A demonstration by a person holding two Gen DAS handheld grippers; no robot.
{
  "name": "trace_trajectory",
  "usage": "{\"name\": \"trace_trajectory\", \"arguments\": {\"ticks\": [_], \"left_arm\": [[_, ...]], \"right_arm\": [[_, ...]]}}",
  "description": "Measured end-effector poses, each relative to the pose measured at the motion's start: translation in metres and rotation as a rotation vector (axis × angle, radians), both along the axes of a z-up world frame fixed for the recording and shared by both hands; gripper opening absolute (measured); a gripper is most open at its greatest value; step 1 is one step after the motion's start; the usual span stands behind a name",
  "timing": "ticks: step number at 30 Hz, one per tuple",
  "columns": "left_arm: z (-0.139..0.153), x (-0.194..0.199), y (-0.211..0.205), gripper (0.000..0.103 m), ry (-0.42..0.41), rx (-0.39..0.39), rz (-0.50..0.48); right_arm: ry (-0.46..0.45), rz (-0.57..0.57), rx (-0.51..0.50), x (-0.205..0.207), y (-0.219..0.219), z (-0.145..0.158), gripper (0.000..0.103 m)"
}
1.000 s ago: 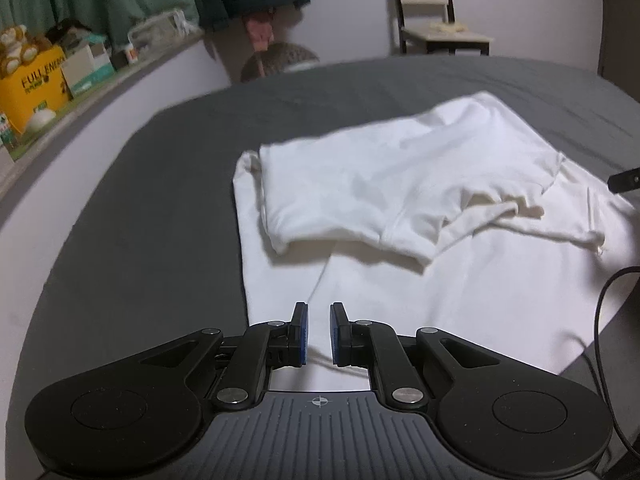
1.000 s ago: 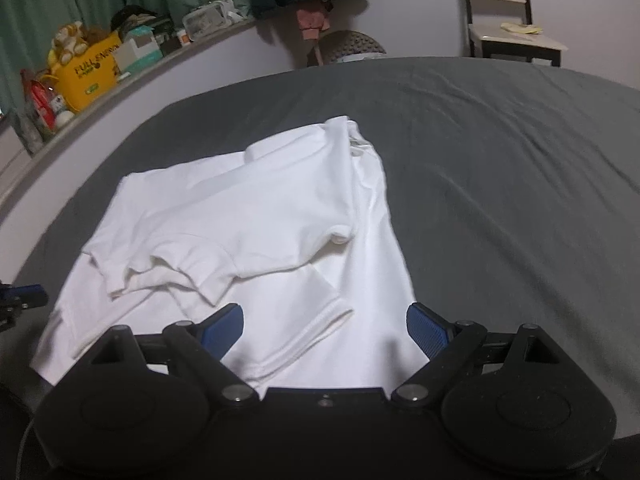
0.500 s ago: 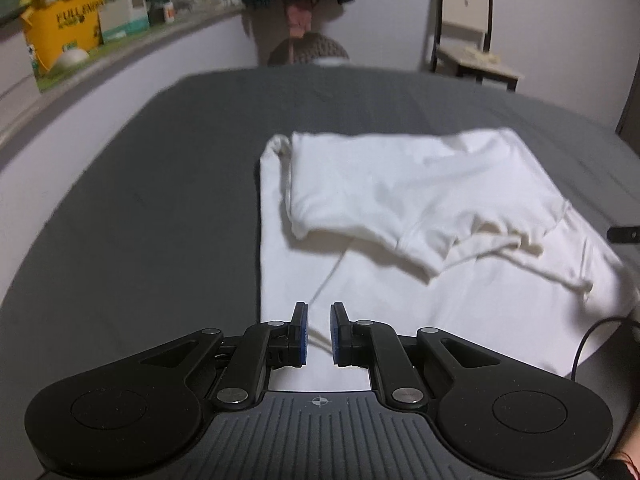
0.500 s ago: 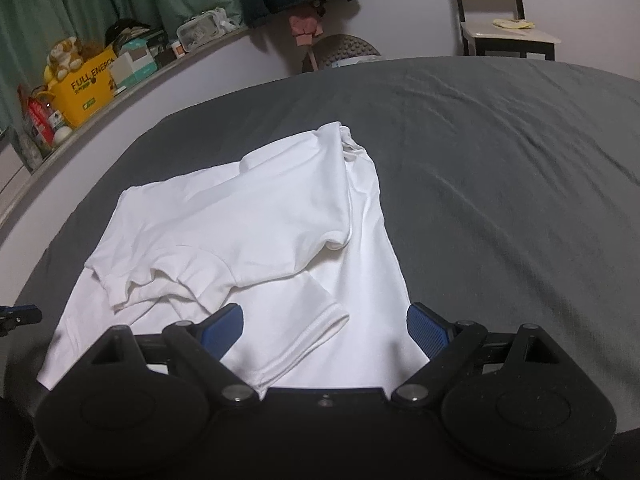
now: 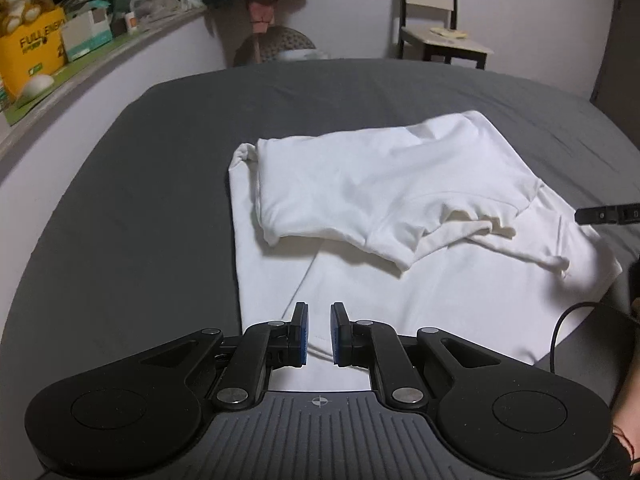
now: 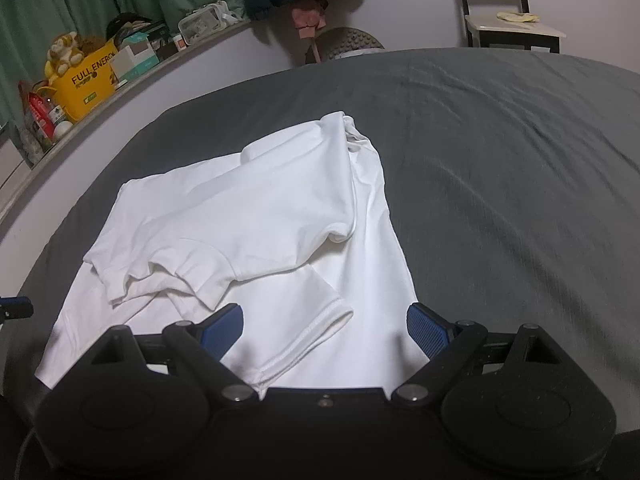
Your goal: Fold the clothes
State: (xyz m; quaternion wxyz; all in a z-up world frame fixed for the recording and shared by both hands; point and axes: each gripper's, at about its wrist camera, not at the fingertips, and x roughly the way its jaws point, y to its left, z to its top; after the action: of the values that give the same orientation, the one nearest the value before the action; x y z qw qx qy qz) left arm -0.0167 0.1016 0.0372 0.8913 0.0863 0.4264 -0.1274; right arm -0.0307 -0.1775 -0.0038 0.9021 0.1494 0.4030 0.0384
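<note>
White shirt (image 5: 400, 208) lies on the grey bed cover (image 5: 140, 220), partly folded: its upper part is doubled over the lower part, with a sleeve (image 6: 296, 328) lying flat on top near the hem end; the collar end points away from both cameras.

Left gripper (image 5: 319, 334): blue pads drawn close together with a narrow gap between them; nothing is gripped; the white cloth seen through the gap is the shirt's hem edge lying on the bed below and just ahead of the tips; the folded bulk lies further ahead and to the right in this view.

Right gripper (image 6: 324, 324): jaws spread wide, holding nothing; the sleeve's hemmed cuff lies between the two blue pads and below them, apart from either pad as far as can be told; the shirt's right edge runs just inside the right-hand pad; the folded part lies ahead and to the left.

Each gripper's tip shows at the edge of the other's view, at opposite sides of the shirt; a chair (image 5: 436, 20) stands beyond the bed.
</note>
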Motion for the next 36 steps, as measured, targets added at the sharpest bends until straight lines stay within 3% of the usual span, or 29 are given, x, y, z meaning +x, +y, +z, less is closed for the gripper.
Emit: {"name": "trace_trajectory", "arguments": {"ticks": [3,9,16,21,28,30,32,35,36], "left_arm": [[-0.01,0.005,0.004,0.01,0.028,-0.042,-0.013],[-0.026,0.011,0.022,0.01,0.091,-0.235,-0.051],[-0.038,0.018,0.032,0.01,0.131,-0.254,0.014],[-0.042,0.021,0.034,0.011,0.132,-0.25,0.033],[-0.05,0.025,0.044,0.011,0.155,-0.31,0.056],[-0.05,0.024,0.048,0.011,0.151,-0.337,0.06],[-0.049,0.023,0.05,0.011,0.147,-0.353,0.062],[-0.05,0.023,0.051,0.011,0.149,-0.358,0.064],[-0.05,0.022,0.051,0.011,0.148,-0.358,0.065]], "right_arm": [[-0.008,0.001,0.005,-0.001,0.0,0.001,0.089],[-0.014,-0.002,-0.002,-0.001,0.0,0.002,0.089],[-0.003,-0.044,0.021,-0.004,-0.015,0.012,0.089],[0.112,-0.04,-0.024,0.003,-0.025,0.018,0.077],[0.36,0.035,-0.087,0.019,-0.033,-0.001,0.065],[0.422,0.04,-0.061,0.024,-0.037,-0.01,0.049],[0.459,0.041,-0.032,0.026,-0.04,-0.018,0.043],[0.46,0.069,-0.039,0.025,-0.041,-0.014,0.003],[0.461,0.085,-0.031,0.024,-0.041,-0.012,0.003]]}}
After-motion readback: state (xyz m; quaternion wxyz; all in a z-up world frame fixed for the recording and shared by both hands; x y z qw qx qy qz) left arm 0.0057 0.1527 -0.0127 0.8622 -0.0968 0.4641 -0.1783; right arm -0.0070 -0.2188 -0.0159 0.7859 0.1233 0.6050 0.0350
